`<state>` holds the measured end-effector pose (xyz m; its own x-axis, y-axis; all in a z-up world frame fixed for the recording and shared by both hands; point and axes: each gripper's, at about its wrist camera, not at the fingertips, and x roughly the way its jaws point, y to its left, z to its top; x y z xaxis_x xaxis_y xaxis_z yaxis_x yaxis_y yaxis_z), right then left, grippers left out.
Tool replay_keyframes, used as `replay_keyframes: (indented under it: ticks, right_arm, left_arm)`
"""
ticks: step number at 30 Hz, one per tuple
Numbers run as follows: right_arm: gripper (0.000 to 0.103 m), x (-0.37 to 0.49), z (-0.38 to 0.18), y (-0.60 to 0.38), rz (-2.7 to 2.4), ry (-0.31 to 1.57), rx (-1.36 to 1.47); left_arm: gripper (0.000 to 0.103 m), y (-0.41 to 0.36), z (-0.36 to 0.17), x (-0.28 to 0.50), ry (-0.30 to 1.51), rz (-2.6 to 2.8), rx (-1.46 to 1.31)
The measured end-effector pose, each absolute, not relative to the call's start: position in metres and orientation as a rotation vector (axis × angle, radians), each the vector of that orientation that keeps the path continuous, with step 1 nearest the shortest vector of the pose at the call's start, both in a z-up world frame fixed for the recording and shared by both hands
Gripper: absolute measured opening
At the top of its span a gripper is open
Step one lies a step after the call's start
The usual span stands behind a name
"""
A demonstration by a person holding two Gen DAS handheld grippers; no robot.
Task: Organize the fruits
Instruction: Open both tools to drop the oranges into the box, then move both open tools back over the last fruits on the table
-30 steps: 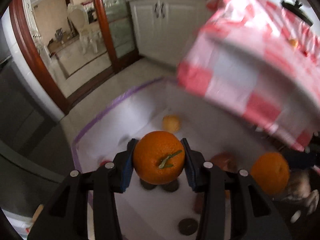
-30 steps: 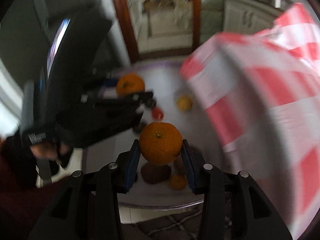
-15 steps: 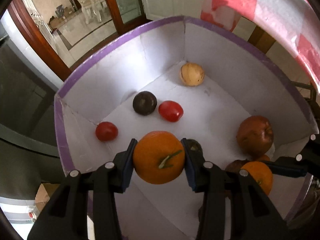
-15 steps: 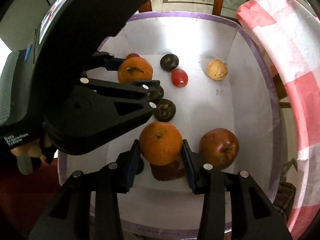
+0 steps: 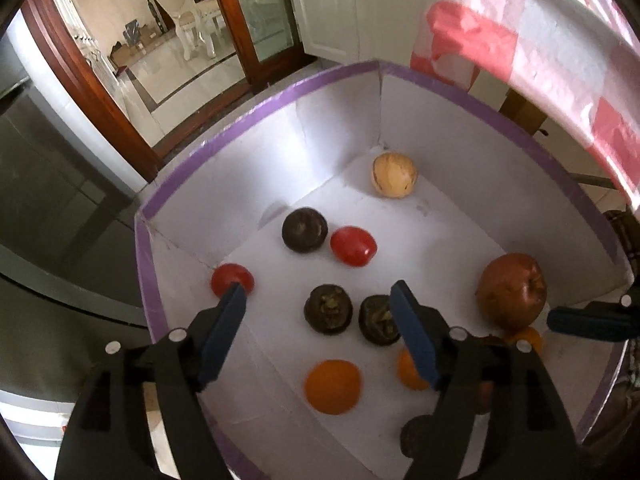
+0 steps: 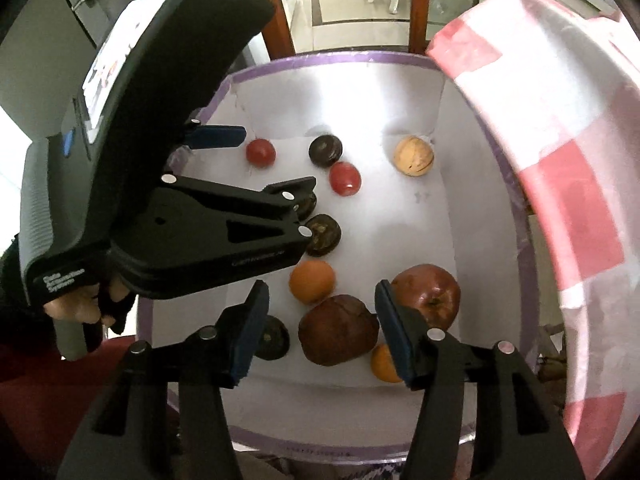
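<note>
Our left gripper (image 5: 316, 304) has its fingers parting, nothing between them; the round orange fruit (image 5: 332, 386) lies just below the gap, loose on the floor of the white, purple-rimmed cardboard box (image 5: 256, 112). Our right gripper (image 6: 320, 300) also has its fingers spreading, empty; a second round orange (image 6: 383, 358) sits by the right finger, partly hidden. The box also holds red tomatoes (image 5: 353, 246), dark wrinkled fruits (image 5: 328, 309) and a red apple (image 5: 512, 295). Both oranges look smooth and bright.
</note>
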<state>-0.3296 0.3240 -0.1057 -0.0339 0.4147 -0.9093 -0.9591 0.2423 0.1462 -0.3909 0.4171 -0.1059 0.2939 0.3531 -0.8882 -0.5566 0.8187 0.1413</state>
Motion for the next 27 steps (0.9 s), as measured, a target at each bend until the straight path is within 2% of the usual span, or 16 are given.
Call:
replay_keyframes:
  ticks: [5, 8, 12, 15, 19, 24, 27]
  right_arm:
    - [0.056, -0.324, -0.08, 0.311, 1.253, 1.038, -0.6]
    - [0.057, -0.322, -0.061, 0.303, 1.249, 1.01, -0.577]
    - [0.066, -0.321, -0.037, 0.289, 1.267, 0.956, -0.532]
    - [0.072, -0.323, -0.019, 0.275, 1.275, 0.899, -0.527]
    - [0.075, -0.315, 0.007, 0.248, 1.259, 0.83, -0.472]
    - [0.08, -0.276, 0.055, 0.182, 1.123, 0.725, -0.306]
    - [0.087, -0.24, 0.074, 0.128, 0.983, 0.678, -0.186]
  left_arm:
    - [0.078, 0.414, -0.092, -0.383, 1.091, 0.61, -0.183]
    - [0.085, 0.415, -0.078, -0.38, 1.056, 0.609, -0.197]
    - [0.091, 0.406, -0.054, -0.372, 1.014, 0.625, -0.126]
    - [0.091, 0.4, -0.026, -0.366, 0.951, 0.622, -0.121]
    - [0.101, 0.389, 0.03, -0.351, 0.782, 0.577, -0.183]
    - [0.101, 0.35, 0.09, -0.3, 0.651, 0.41, -0.217]
    - [0.101, 0.312, 0.106, -0.257, 0.622, 0.285, -0.231]
